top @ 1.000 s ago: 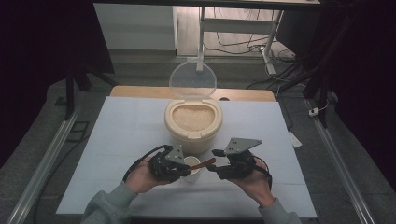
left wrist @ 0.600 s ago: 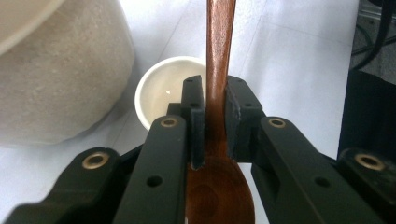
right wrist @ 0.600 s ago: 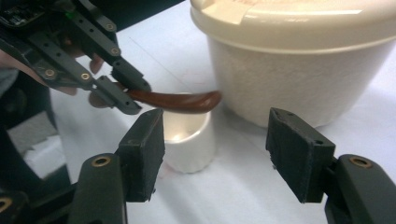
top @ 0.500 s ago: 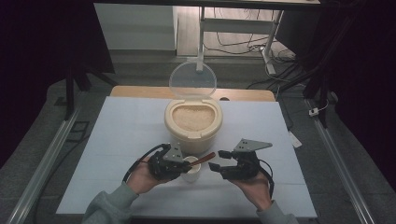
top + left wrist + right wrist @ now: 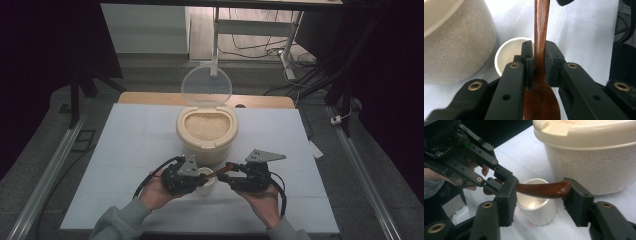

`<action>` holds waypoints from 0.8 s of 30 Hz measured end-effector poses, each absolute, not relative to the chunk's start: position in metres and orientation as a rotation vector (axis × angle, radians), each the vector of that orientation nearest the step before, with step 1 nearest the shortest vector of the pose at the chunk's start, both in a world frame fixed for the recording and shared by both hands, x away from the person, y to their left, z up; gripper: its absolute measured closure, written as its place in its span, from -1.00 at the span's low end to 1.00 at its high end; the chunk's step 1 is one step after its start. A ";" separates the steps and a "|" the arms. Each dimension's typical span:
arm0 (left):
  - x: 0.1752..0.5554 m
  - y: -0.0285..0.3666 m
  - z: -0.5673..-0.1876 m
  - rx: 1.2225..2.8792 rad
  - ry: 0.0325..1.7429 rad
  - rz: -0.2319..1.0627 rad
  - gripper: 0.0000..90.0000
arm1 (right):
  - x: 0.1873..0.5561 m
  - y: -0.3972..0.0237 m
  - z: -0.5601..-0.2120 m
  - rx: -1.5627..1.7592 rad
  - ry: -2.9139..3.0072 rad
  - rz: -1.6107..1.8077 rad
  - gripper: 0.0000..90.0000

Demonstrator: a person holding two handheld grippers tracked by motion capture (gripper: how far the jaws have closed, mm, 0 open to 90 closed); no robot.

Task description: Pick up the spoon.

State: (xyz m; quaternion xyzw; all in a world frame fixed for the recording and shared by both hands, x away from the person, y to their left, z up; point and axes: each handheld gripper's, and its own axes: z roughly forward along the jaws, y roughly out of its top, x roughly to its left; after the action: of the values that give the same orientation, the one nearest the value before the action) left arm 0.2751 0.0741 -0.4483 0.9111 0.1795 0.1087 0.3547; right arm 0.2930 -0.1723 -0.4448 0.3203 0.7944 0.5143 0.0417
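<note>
White tabletop | our hands low, facing | L gripper clamps wooden spoon | R gripper jaws just closing, spoon handle between, over cup.

A reddish-brown wooden spoon, a white cup and a cream rice container.

One rice container, one white cup, one wooden spoon, two grippers.

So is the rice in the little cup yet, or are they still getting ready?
Done: the rice container's lid is open. In hand: the left gripper clamps the wooden spoon; the right gripper's jaws, just closing, flank its handle tip. Left: the white cup looks empty, so scooping remains.
</note>
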 end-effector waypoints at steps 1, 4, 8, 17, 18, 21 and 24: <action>0.275 0.074 -0.448 2.355 0.461 0.282 0.74 | 0.293 -0.171 -0.445 0.981 2.432 1.574 0.08; 0.274 0.074 -0.448 2.356 0.457 0.288 0.74 | 0.292 -0.169 -0.445 0.979 2.435 1.578 0.19; 0.273 0.073 -0.447 2.356 0.453 0.297 0.74 | 0.291 -0.168 -0.445 0.989 2.420 1.622 0.26; 0.271 0.075 -0.445 2.357 0.454 0.319 0.74 | 0.291 -0.168 -0.444 0.975 2.392 1.770 0.51; 0.271 0.075 -0.444 2.355 0.455 0.321 0.74 | 0.291 -0.168 -0.444 0.975 2.392 1.770 0.51; 0.270 0.076 -0.442 2.350 0.456 0.326 0.74 | 0.291 -0.169 -0.443 0.973 2.373 1.840 0.57; 0.269 0.077 -0.441 2.353 0.447 0.325 0.74 | 0.291 -0.169 -0.443 0.964 2.366 1.894 0.65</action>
State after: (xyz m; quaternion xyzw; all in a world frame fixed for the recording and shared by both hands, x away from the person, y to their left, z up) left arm 0.2693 0.0769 -0.4408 0.9103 0.1729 0.1257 0.3545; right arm 0.2913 -0.1685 -0.4428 0.3030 0.7439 0.5954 -0.0192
